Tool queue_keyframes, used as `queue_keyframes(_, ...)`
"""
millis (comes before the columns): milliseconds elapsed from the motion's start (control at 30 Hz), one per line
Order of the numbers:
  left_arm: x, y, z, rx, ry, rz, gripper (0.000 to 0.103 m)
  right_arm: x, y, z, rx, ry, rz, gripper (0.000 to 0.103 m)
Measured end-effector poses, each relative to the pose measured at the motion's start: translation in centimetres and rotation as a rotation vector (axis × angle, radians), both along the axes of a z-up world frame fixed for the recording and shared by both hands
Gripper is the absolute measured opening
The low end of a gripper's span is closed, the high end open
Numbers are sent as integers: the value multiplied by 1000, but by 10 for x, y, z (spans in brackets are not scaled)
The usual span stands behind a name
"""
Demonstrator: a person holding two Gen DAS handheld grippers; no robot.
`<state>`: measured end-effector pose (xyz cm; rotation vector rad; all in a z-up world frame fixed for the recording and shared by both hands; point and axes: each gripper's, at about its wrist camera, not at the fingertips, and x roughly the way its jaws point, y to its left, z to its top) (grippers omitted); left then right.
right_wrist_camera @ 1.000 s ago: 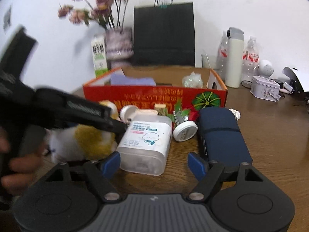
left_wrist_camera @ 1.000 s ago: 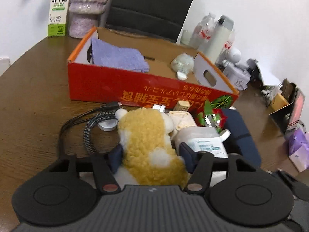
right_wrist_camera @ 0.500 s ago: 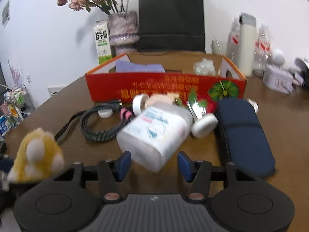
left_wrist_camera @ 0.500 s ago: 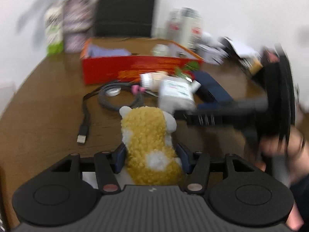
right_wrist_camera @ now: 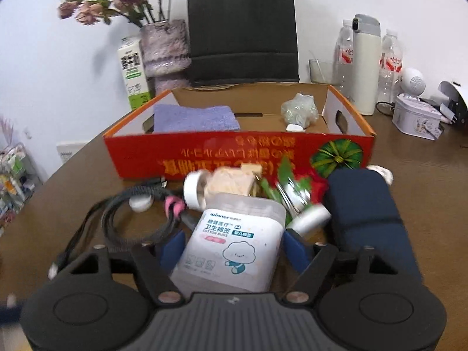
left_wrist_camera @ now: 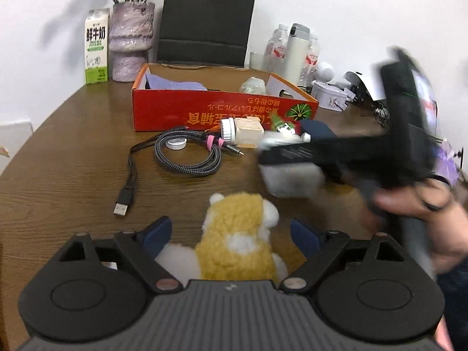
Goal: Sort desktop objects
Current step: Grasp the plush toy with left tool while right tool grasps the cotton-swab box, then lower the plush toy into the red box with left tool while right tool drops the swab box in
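From my left wrist view, the right gripper [left_wrist_camera: 288, 158] and the hand [left_wrist_camera: 415, 219] holding it smear into blur. My gripper's body hides the yellow-and-white plush toy's [left_wrist_camera: 237, 242] near end. Small items behind the white plastic cotton-bud box [right_wrist_camera: 234, 239] blur together.

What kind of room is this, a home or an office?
Probably a lived-in home or small office: a round wooden table crowded with everyday things, such as a vase of dried flowers, a milk carton and water bottles.
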<state>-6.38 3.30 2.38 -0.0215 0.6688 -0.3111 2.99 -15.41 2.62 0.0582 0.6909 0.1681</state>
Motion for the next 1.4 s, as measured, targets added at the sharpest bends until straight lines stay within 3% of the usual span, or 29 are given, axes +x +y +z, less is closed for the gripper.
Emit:
queue_keyframes(67,-15,1,5,47,-35,21,96,-32,-16,0,15,-5,7,73)
queue_keyframes(167,-45,15,18,31,-125,65,103,-69,-35,-1,10,-22,2,73)
queue_keyframes(233,-49,30,22,-21,-72,123,103,-84,-40,1,-15,-22,-11,73)
queue_keyframes(333,-42,51,21,-167,32,204,103,-91,-39,1,-64,-29,-9,73)
queue_keyframes(433,-24,49,8,-149,138,232,98,-92,-37,-1,-79,-25,-12,73)
queue_keyframes(500,-11,54,1,-237,169,221,98,-92,-36,-3,-90,-23,-10,72)
queue_keyframes(567,2,60,-1,-302,168,239,98,-91,-35,-5,-101,-20,-5,72)
queue_keyframes(667,27,63,-1,-313,108,221,99,-87,-36,-9,-95,-7,-3,72)
queue_keyframes(767,53,72,-5,-455,144,226,99,-82,-38,-13,-83,8,-3,71)
queue_keyframes(833,64,72,-8,-493,162,206,99,-80,-38,-15,-87,4,-3,71)
queue_keyframes(900,65,66,-7,-436,145,193,97,-80,-38,-16,-99,1,-1,71)
queue_keyframes(1033,59,38,0,-307,120,18,97,-76,-43,-15,-89,3,-2,69)
queue_keyframes(1067,58,29,0,-274,116,-10,96,-75,-44,-14,-82,1,-2,65)
queue_keyframes(1100,59,20,-2,-224,123,-25,91,-74,-44,-13,-75,1,-2,64)
queue_keyframes(1133,61,12,-5,-178,140,-25,64,-73,-44,-13,-67,-3,0,64)
queue_keyframes(1167,66,4,-10,-131,173,-18,52,-72,-44,-13,-60,-9,-1,64)
queue_keyframes(1267,65,-1,-11,-149,160,-36,47,-75,-41,-12,-42,-22,4,64)
queue_keyframes(1400,50,-1,5,-161,76,-45,44,-83,-50,10,48,-77,14,64)
